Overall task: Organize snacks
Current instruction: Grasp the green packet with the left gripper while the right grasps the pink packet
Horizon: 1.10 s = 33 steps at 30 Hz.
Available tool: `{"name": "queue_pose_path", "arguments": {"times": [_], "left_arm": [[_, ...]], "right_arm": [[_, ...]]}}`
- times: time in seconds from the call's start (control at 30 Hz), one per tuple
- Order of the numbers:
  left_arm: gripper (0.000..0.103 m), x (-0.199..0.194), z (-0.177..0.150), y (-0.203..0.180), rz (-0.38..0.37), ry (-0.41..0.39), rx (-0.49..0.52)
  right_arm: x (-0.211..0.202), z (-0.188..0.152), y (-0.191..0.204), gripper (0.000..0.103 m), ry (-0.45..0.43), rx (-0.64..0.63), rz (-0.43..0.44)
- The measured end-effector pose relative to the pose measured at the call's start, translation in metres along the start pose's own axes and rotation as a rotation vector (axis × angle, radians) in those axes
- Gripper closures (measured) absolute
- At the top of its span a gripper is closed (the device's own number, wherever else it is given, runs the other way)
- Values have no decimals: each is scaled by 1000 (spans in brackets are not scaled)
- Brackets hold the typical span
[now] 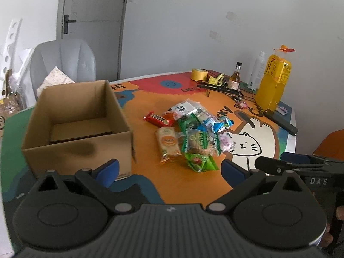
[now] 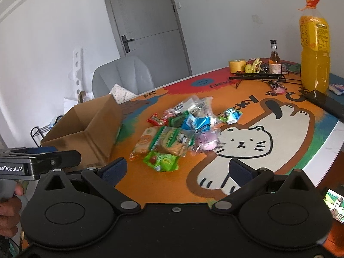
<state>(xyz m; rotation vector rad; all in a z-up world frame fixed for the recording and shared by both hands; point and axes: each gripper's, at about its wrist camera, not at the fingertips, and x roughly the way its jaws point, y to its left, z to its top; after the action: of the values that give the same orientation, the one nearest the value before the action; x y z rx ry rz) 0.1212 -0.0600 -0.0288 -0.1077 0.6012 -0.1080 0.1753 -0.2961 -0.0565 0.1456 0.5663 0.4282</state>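
Box [image 1: 77,126]: open and empty, left of the snack pile [image 1: 193,129]
Left gripper [image 1: 169,169]: jaws wide, holding nothing; should approach the near green packet [image 1: 201,161] first
Right gripper [image 2: 177,169]: jaws wide, holding nothing; should lift 1 packet only

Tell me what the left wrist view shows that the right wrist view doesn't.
Only the left wrist view looks down into the box, showing its bare floor, and catches the white bottle behind the juice. Only the right wrist view shows the small screen at its right edge and the wire rack beyond the box. Both show the snack pile, the tape roll, the chair and open, empty jaws.
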Motion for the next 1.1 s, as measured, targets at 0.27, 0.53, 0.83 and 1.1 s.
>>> {"name": "queue_pose_path", "arguments": {"times": [0.27,0.53,0.83,1.1], "left_arm": [[8,31,6,-14,-31,19,1],[18,71,8,-24,-52,86,-9],[37,111,9,-31,-58,161,-56],[47,133,4,-40,-63,221,-76]], "right_arm": [[22,4,-27,1,23,69,34],[46,2,-49,21,62,83,47],[69,4,-66,26,86,95,54],[79,8,-75,28,87,105,56]]}}
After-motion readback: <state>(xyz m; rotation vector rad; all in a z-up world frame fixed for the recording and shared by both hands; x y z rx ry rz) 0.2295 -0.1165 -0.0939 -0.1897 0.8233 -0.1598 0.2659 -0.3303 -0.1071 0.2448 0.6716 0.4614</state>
